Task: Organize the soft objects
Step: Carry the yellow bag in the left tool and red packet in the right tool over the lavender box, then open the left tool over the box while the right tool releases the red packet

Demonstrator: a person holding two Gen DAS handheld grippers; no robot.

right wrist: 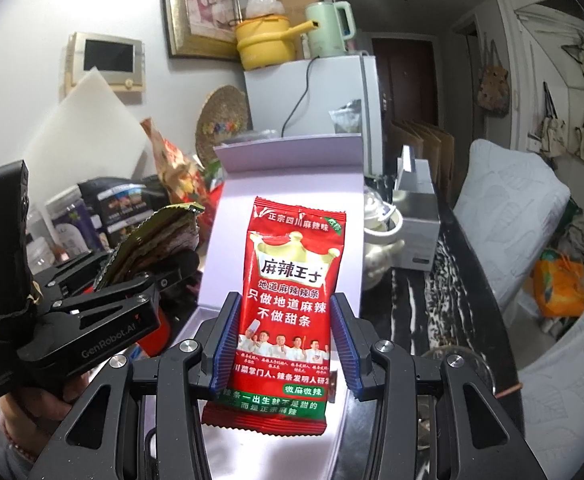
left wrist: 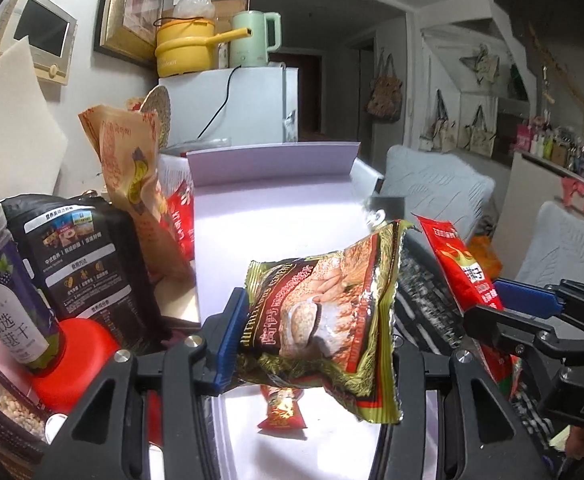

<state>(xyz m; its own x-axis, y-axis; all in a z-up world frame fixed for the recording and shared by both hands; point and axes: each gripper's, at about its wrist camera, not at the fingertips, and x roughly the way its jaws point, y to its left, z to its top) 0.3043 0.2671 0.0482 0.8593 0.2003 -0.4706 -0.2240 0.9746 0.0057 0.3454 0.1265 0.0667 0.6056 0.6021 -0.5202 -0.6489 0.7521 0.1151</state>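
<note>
While both packets hang in the air, a white open box (left wrist: 275, 200) with its lid standing up at the back waits beneath them on the cluttered tabletop (right wrist: 432, 292), seemingly the place where soft packets are being gathered. At far left in the left wrist view stand hard goods set aside: a clear jar of dried mulberries (left wrist: 7, 292) on a red lid, a black pouch (left wrist: 87, 256) and a tall tan paper bag (left wrist: 131, 168) leaning against the wall.

Moving right, the left tongs (left wrist: 316, 316) pinch a gold and green oatmeal sachet (left wrist: 324, 312) by its lower half, so that it tilts upward over the box. The blue pads press its sides, which keeps the limp foil from slumping. Below it, one small red packet (left wrist: 281, 408) already lies on the white floor of the box.

Further right, the right tongs (right wrist: 281, 344) grip a red spicy-strip snack packet (right wrist: 287, 304) upright, label facing the camera, pads closed on both edges at its lower part, above the same box.

Holding each by its edges looks deliberate: soft packets stay flat and can probably be lowered in side by side.
</note>
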